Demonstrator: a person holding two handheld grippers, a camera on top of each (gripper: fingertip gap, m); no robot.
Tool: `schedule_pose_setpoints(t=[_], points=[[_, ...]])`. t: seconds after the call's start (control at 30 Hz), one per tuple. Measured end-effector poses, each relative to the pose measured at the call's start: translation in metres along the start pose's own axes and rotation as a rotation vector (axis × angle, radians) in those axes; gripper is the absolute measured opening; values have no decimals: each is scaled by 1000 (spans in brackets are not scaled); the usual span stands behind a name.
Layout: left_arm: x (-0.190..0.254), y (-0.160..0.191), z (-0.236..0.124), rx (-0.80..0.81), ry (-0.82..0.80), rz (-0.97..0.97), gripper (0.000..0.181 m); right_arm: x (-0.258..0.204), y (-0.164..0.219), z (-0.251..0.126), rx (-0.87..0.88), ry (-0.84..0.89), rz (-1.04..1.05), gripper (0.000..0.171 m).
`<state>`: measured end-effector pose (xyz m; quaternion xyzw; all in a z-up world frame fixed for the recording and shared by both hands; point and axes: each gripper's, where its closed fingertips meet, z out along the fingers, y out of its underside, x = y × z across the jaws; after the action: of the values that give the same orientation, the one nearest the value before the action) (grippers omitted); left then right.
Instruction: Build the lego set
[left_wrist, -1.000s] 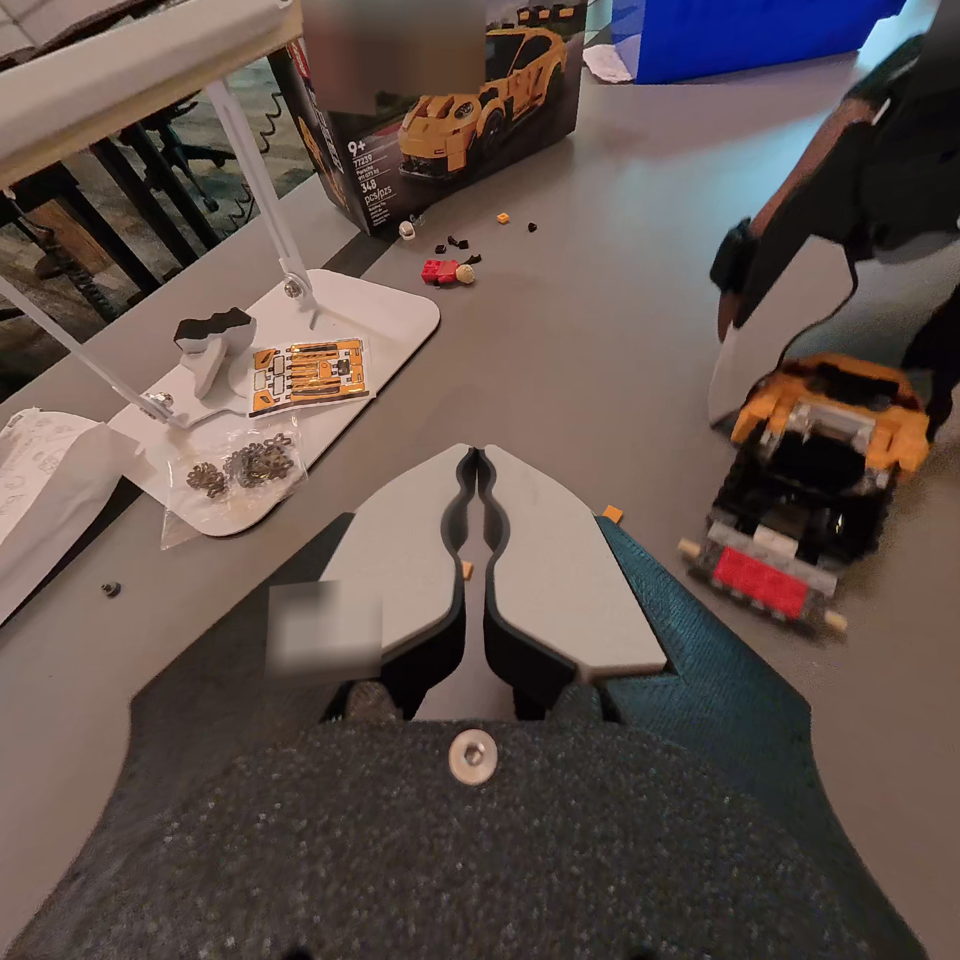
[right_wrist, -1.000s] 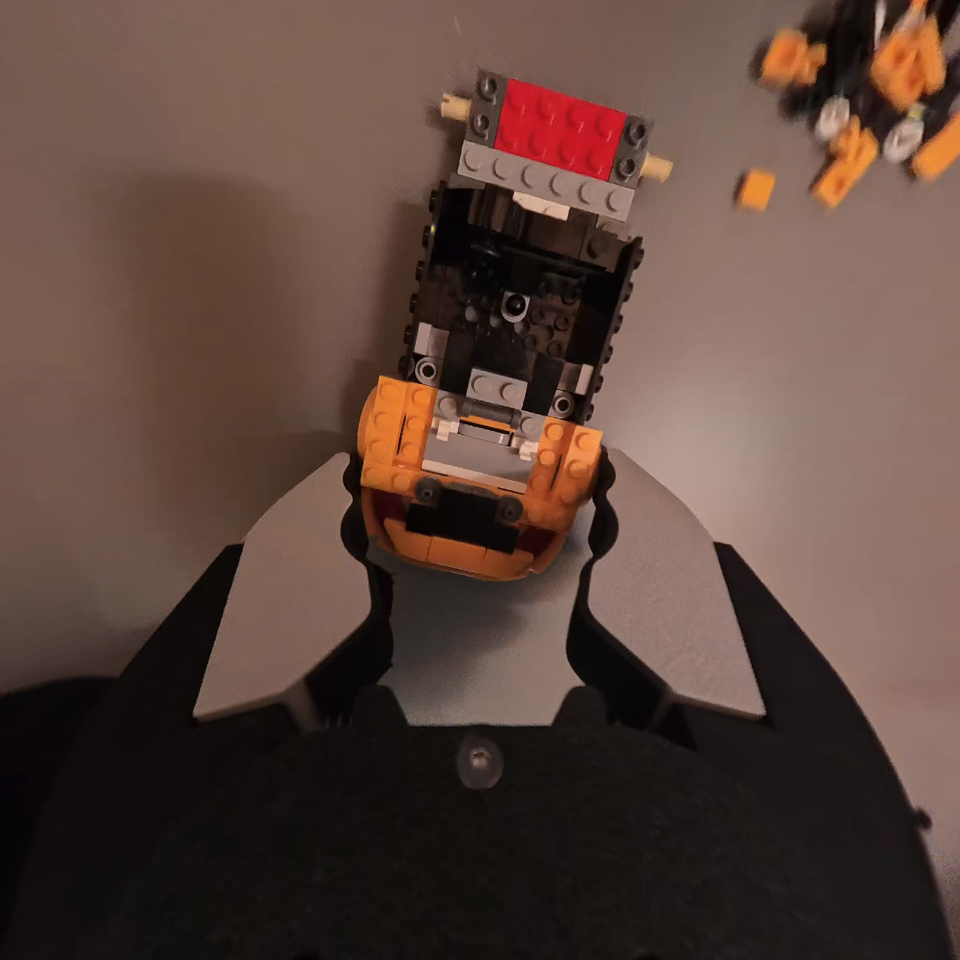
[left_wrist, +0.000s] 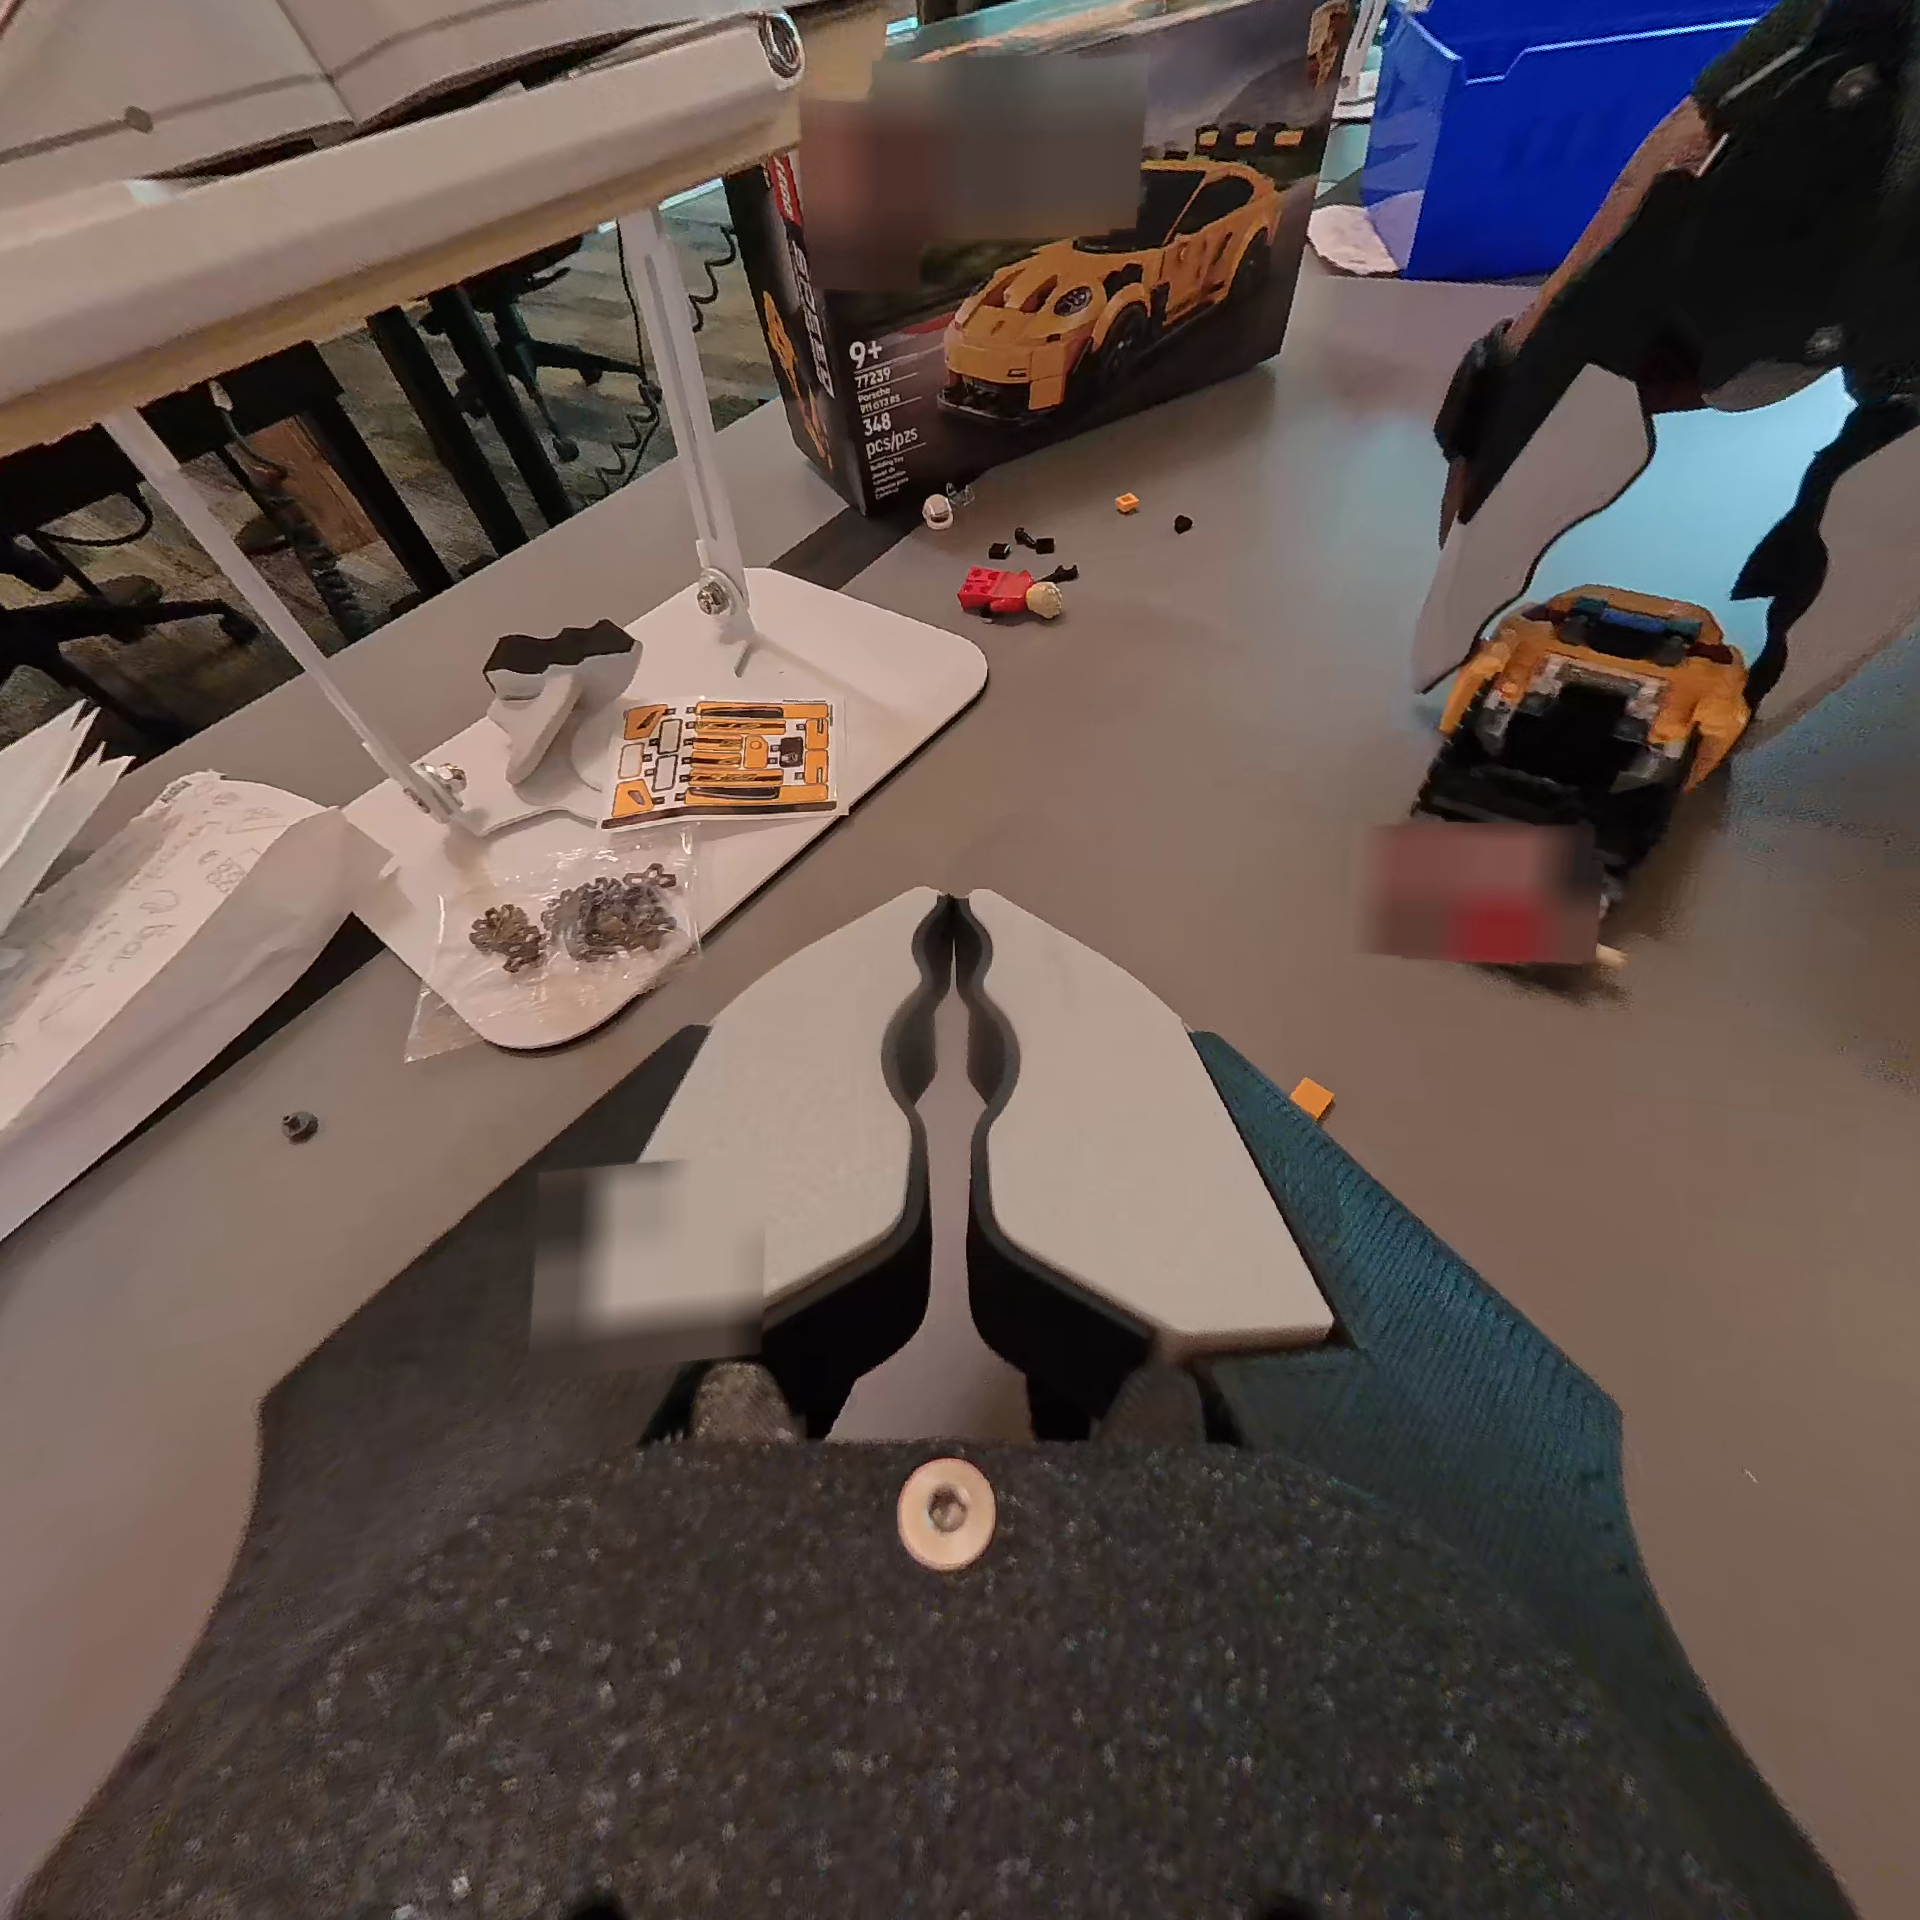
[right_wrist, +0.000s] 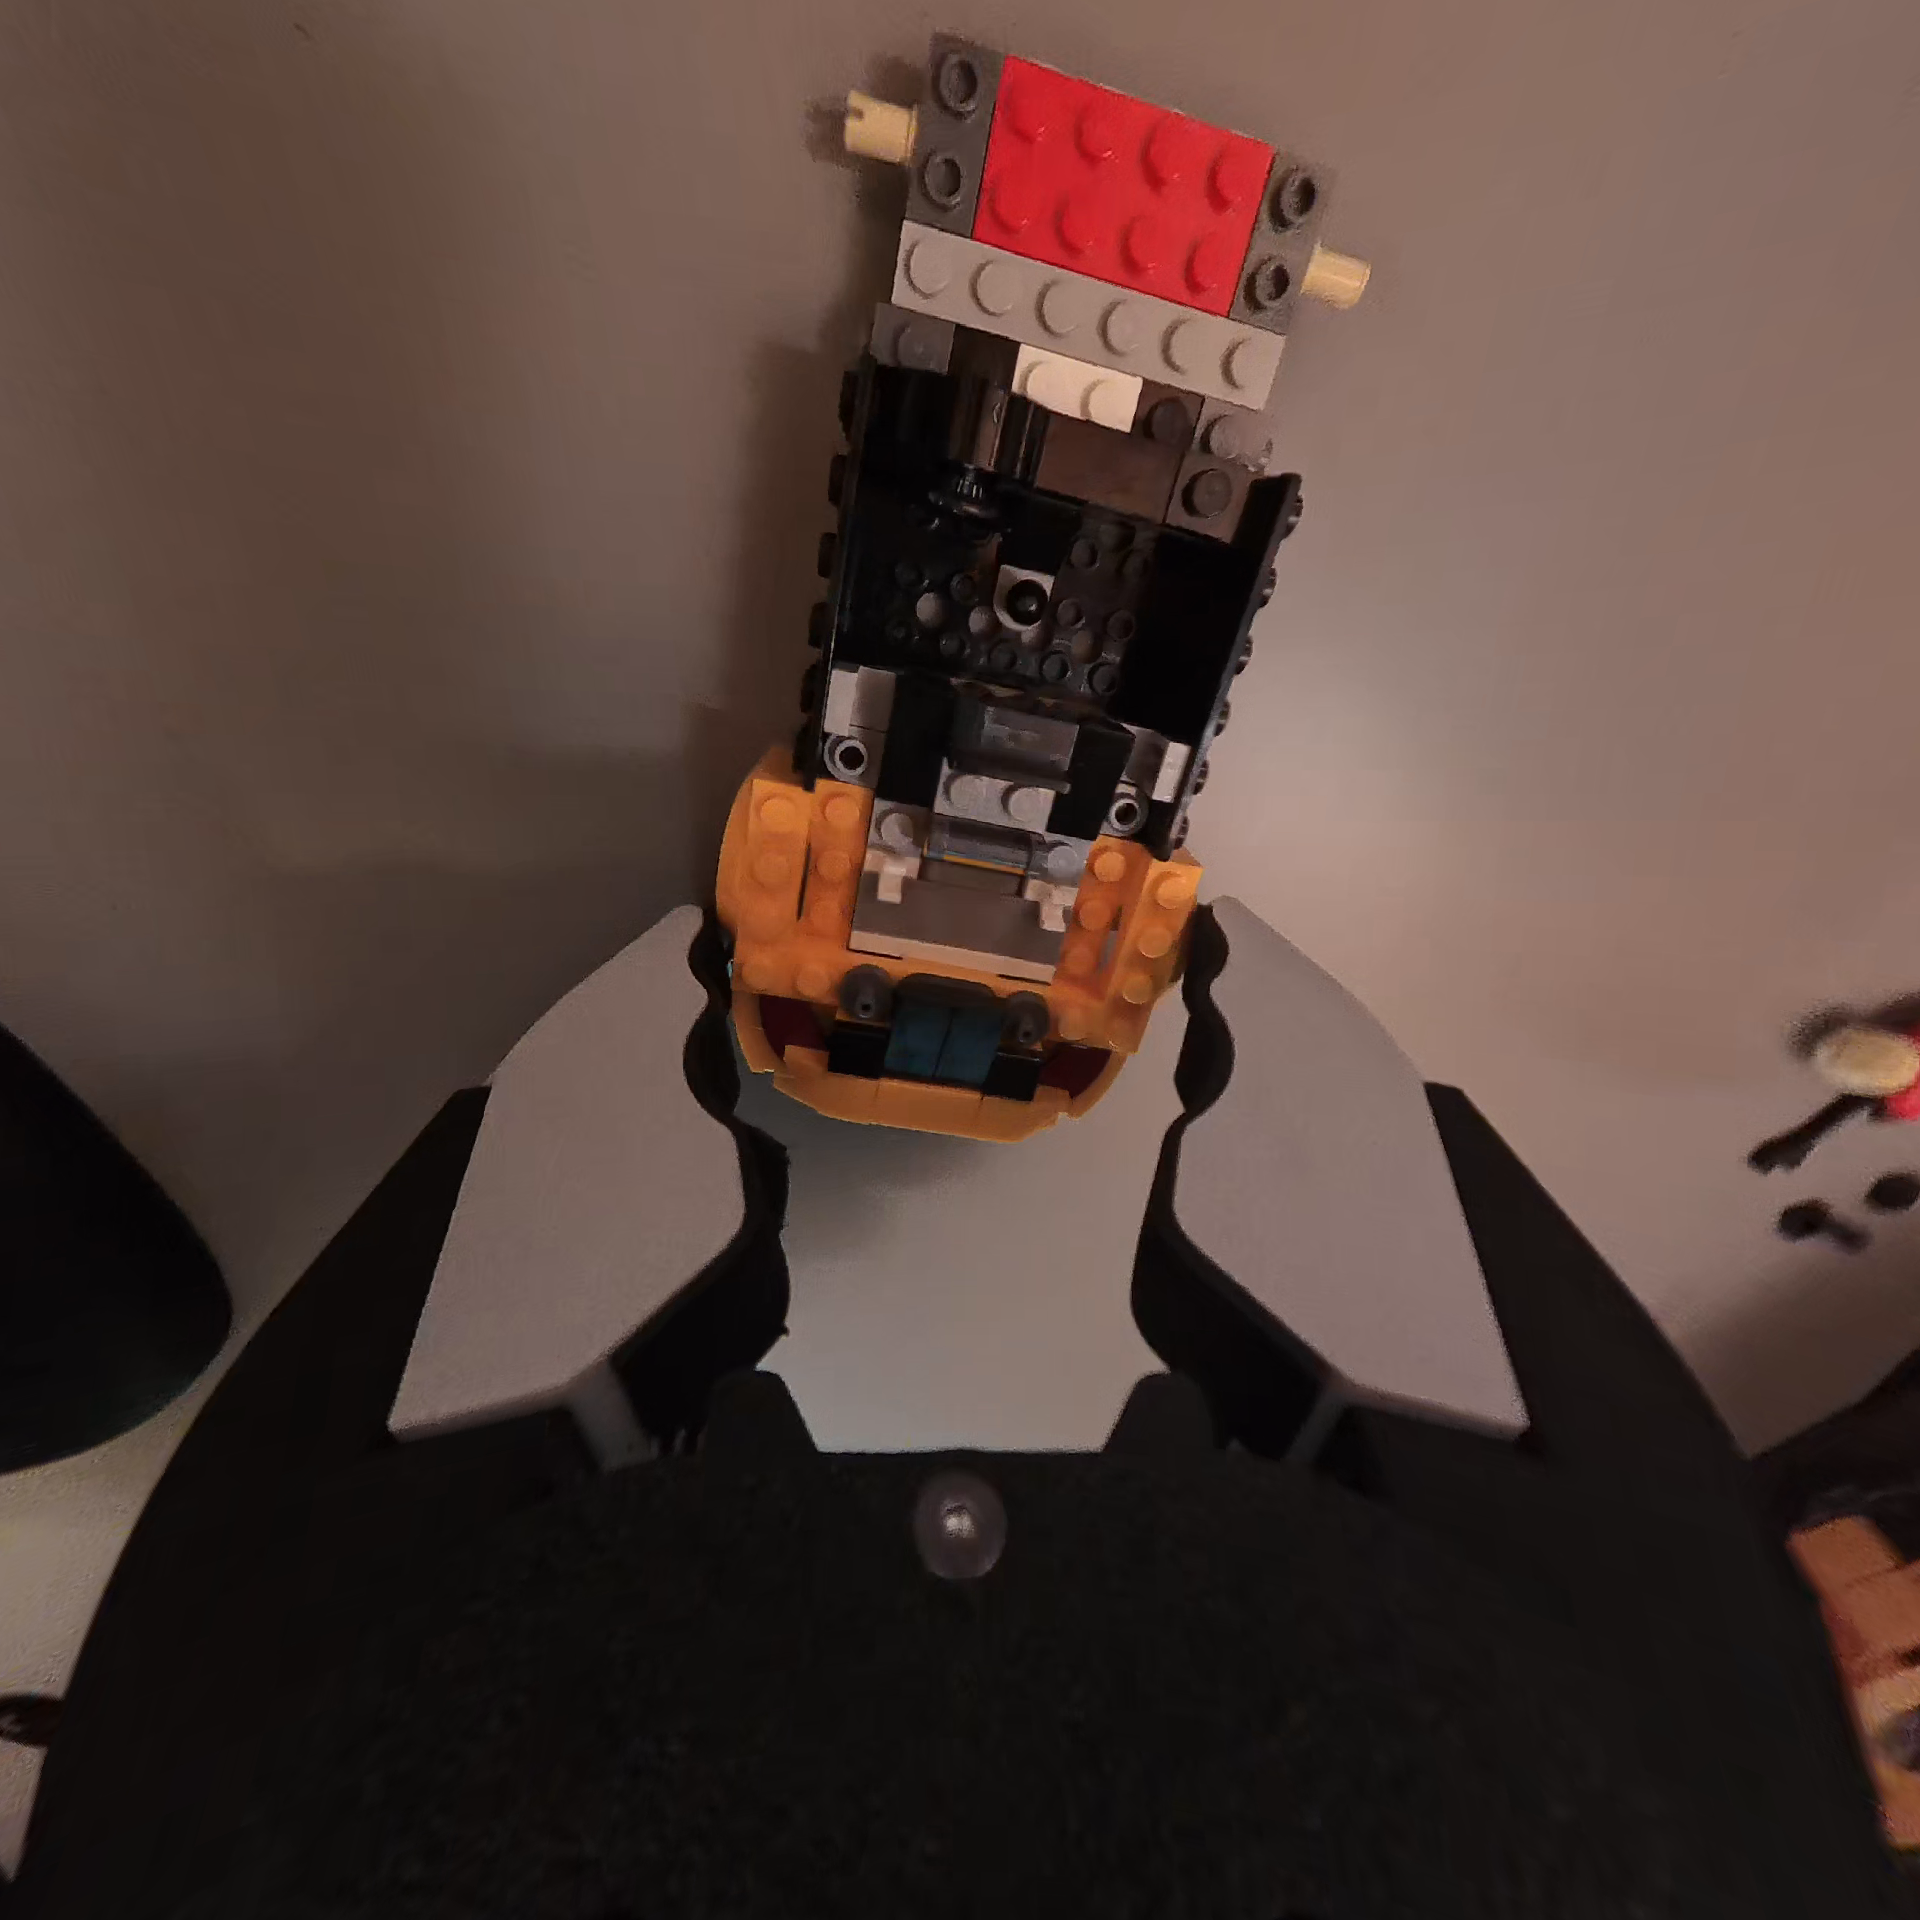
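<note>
Since the earlier frame, the half-built car (right_wrist: 1023, 623) has been carried away from the pile of loose orange and black pieces, which is no longer seen in the right wrist view; a blurred minifigure (right_wrist: 1870, 1060) and small black parts are now seen at that view's right edge. The left gripper (left_wrist: 951, 909) is shown little changed over the grey surface (left_wrist: 1143, 727).

Right gripper (right_wrist: 951, 935): the fingers (right_wrist: 582, 1122) are held apart to the width of the car's orange end, one finger along each flank. Contact appears to be made on both sides, so the car is gripped by its orange end. The red plate and tan axle pins are shown at the far end of the car, pointing away from the camera.

Left gripper: the fingers (left_wrist: 800, 1091) are closed tip to tip, with nothing held between them.

In the left wrist view, the car (left_wrist: 1590, 727) is seen to the right on the surface, with the right gripper (left_wrist: 1590, 613) above its orange end. A set box (left_wrist: 1039, 312) stands at the back. Before it, small loose pieces and a minifigure (left_wrist: 1013, 594) lie on the surface. A sticker sheet (left_wrist: 727, 758) and a clear bag of dark parts (left_wrist: 582, 925) rest on a white stand base (left_wrist: 883, 665). One orange piece (left_wrist: 1311, 1096) lies just beside the left gripper.
</note>
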<state>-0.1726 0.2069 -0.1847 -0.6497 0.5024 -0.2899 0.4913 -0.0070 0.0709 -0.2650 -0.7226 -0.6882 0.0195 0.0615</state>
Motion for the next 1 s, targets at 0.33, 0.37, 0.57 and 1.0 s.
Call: schedule_pose_setpoints(t=[0.33, 0.37, 0.57, 1.0], points=[[1, 4, 3, -8, 12, -2, 0, -2, -37, 3, -40, 20, -169, 88], [1, 3, 3, -5, 11, -2, 0, -2, -37, 3, -35, 19, -146, 91], [-17, -14, -6, 62, -104, -40, 0, 38, -83, -54, 411, 224, 116, 82], [-86, -108, -50, 289, -547, -133, 0, 133, -61, -207, 1201, 986, 980, 0]])
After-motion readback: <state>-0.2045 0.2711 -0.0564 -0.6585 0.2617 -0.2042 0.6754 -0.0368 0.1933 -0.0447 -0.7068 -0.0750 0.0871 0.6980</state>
